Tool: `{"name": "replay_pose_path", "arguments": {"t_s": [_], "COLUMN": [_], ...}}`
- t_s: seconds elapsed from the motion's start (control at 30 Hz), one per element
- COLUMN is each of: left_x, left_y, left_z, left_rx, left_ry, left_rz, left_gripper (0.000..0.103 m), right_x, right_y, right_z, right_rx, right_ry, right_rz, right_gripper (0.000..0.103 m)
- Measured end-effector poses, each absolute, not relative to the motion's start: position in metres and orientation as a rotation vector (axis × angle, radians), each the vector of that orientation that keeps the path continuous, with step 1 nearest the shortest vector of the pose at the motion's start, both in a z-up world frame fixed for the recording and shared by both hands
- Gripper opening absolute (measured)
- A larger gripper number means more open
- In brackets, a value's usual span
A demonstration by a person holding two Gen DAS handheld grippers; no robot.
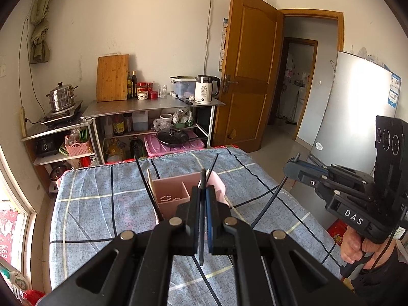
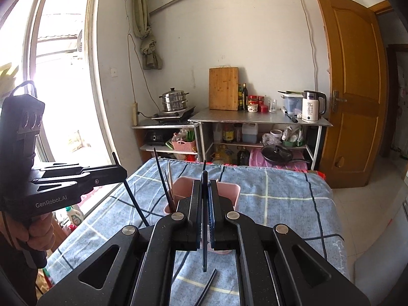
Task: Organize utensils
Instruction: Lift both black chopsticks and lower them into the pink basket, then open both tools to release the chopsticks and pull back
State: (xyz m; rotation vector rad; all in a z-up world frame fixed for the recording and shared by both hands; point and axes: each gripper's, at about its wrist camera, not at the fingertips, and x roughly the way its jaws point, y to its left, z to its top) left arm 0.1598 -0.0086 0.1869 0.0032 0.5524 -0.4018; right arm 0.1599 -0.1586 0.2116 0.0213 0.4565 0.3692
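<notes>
A: What do we hold?
B: Left tool [image 1: 203, 196] and right tool [image 2: 204, 191] each clamp one thin dark chopstick [image 1: 202, 219]; the right-hand chopstick [image 2: 204, 229] stands upright.

A: And the pink holder [image 1: 176, 193]?
B: Mid-worktop on checked cloth [image 1: 102, 216], half hidden; loose sticks [image 2: 207, 284] lie cut off nearby.

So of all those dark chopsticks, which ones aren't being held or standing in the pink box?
The two chopsticks lying flat on the blue cloth, near the right gripper. Each gripper pinches one, and others stand in the box.
</notes>
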Motion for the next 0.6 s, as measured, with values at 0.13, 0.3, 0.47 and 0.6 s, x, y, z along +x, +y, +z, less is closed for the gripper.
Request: {"name": "replay_pose_path", "arguments": {"t_s": [0.13,0.3,0.47,0.6], "left_x": [0.167,0.181,0.195,0.204], "left_y": [-0.001,0.008,0.011,0.013], "left_z": [0.206,0.221,0.232,0.233], "left_rx": [-0.005,-0.013,-0.013,-0.018], "left_ry": [0.520,0.499,0.473,0.472], "left_rz": [-0.386,-0.363,-0.347,-0.333], "left_gripper": [0.005,0.005,0.005,0.005], "right_x": [0.170,0.183,0.197,0.209], "right_y": [-0.146,-0.134,-0.122,-0.119], "right_z": [0.227,0.241,0.249,0.252], "right_rx": [0.020,0.031,0.046,0.056], "right_ry": [0.425,0.391,0.371,0.361], "right_rz": [0.391,0.408,0.415,0.402], "right_gripper": [0.004,0.004,0.004,0.004]}}
